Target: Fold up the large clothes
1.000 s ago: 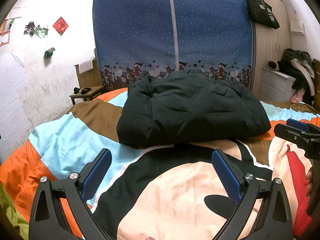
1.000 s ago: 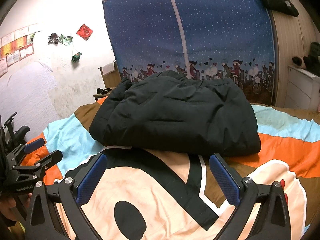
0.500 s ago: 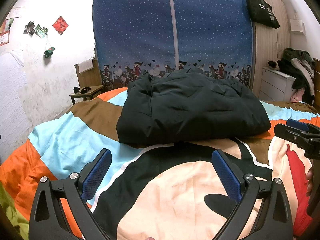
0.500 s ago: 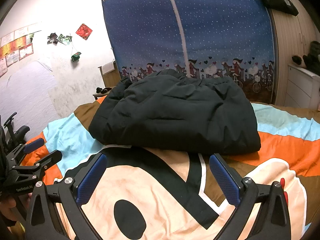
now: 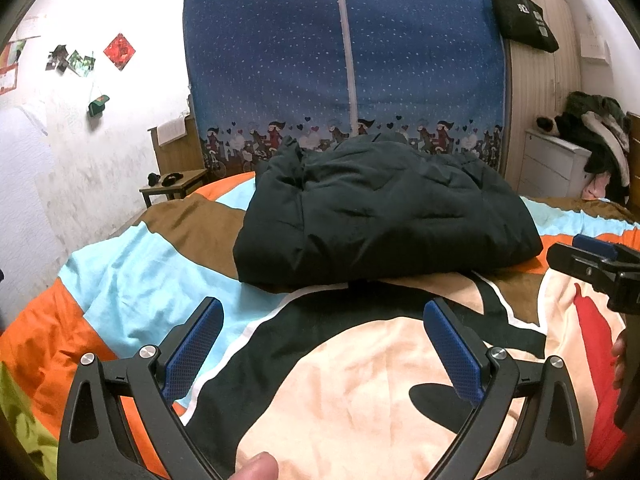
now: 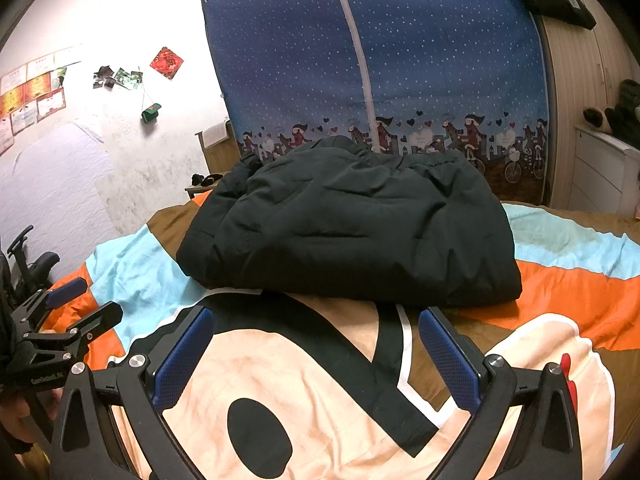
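A dark padded jacket [image 5: 384,212] lies folded in a thick bundle on the bed; it also shows in the right wrist view [image 6: 352,232]. My left gripper [image 5: 322,312] is open and empty, held above the blanket just short of the jacket's near edge. My right gripper [image 6: 316,320] is open and empty, also just short of the jacket's near edge. The right gripper shows at the right edge of the left wrist view [image 5: 596,260]. The left gripper shows at the left edge of the right wrist view [image 6: 76,308].
The bed is covered by a colourful cartoon blanket [image 5: 360,380]. A blue fabric wardrobe [image 5: 340,60] stands behind the bed. A small wooden table [image 5: 176,184] is at the left, a white dresser [image 5: 556,164] with piled clothes at the right.
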### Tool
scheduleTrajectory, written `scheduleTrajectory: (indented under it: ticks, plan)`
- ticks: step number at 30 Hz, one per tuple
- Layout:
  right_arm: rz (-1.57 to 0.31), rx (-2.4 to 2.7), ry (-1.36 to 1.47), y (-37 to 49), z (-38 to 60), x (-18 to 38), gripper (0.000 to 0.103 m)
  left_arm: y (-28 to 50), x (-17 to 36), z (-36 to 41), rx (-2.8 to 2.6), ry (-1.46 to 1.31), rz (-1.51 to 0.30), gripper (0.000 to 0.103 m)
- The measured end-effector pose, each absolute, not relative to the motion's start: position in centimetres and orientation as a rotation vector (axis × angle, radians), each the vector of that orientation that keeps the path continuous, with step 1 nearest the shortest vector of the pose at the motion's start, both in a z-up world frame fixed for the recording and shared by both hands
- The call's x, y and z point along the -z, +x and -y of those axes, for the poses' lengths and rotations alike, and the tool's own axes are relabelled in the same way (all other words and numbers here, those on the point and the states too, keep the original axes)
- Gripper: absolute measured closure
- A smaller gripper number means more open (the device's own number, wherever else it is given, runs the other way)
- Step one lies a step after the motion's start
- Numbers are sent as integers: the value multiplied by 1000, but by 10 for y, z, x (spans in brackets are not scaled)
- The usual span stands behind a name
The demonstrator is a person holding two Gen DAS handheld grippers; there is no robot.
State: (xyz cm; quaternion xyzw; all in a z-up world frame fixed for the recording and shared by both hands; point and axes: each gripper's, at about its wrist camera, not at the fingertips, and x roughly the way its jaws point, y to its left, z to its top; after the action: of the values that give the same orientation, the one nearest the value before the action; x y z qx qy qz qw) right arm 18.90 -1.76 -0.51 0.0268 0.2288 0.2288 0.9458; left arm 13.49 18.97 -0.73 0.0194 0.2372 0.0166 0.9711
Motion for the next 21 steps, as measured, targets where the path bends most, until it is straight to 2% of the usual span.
scheduleTrajectory:
  ticks: [21]
  plan:
    - [-469,-465,56,188,17,6,0,137,7,-196,-32,42,-498,5]
